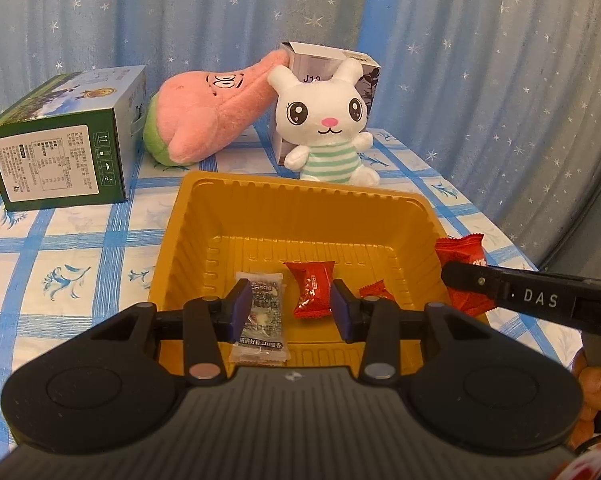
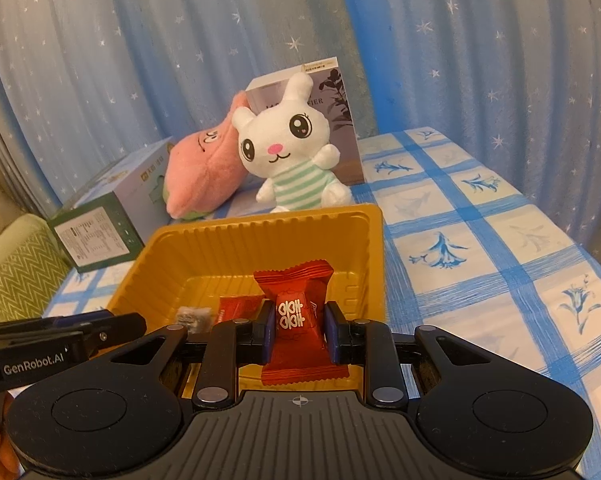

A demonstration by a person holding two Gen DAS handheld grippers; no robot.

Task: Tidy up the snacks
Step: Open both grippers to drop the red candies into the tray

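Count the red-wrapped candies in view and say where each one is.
3. One lies on the yellow tray floor, one peeks beside it, and one is gripped in the right tongs over the tray. Others may be hidden.

Both wrist views look down, close, sharing one yellow tray (image 1: 292, 200) — plush toys behind.

My left gripper (image 1: 289, 307): matte black plastic body, ribbed grey centre panel with a small logo, two round side discs, silver rivets on the linkages, blue pads on the fingers (image 1: 238, 312). My right gripper (image 2: 296, 330): same build; white "DAS" lettering along one side; "GenRobot.AI" marks the left's.
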